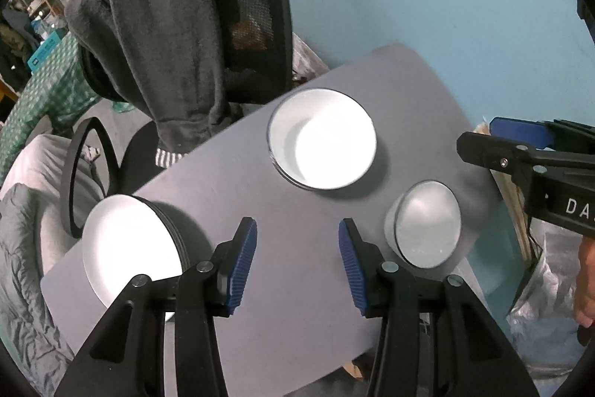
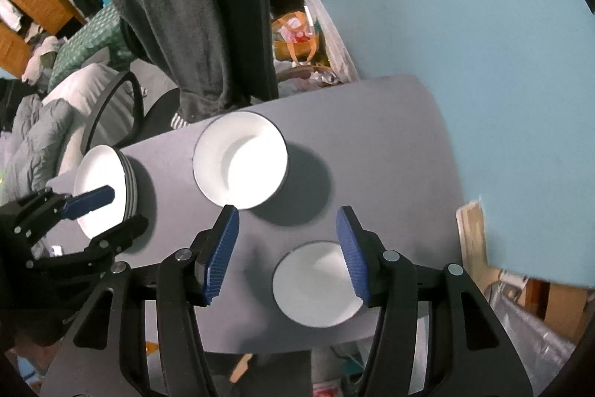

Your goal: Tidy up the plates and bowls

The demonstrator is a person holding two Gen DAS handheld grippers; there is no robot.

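While you hold both above the table, left hand-held gripper and right hand-held gripper stand apart, gripping nothing. Plate stack lower left, large bowl centre, small bowl lower right; bowls look empty.

grey table | plate stack | large bowl | small bowl

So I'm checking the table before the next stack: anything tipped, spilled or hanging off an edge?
Nothing spilled or tipped. The plate stack sits close to the table corner. The big bowl and small bowl sit upright, apart, well on the top.
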